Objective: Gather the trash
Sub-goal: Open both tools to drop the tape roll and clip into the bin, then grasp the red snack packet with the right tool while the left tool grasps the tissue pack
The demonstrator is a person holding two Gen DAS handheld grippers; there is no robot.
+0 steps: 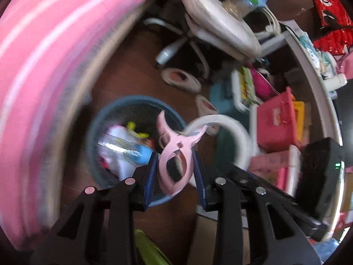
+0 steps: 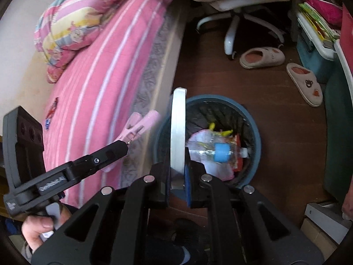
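The left claw (image 1: 176,170) is clamped on a pink clothes peg (image 1: 175,154), held above a blue trash bin (image 1: 97,119) on the wooden floor (image 2: 286,132) beside a pink striped bed (image 2: 99,77). The right claw (image 2: 177,176) is clamped on a white ring (image 2: 178,132), edge-on over the bin's near rim. A clear plastic bottle (image 2: 211,151) and wrappers lie inside the bin.

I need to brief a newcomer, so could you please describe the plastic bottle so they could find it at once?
Beside the pink striped bed stands a round blue bin on the brown floor. The bottle lies on top of its trash: clear and crumpled with a blue label band, unlike the white and yellow scraps around it.
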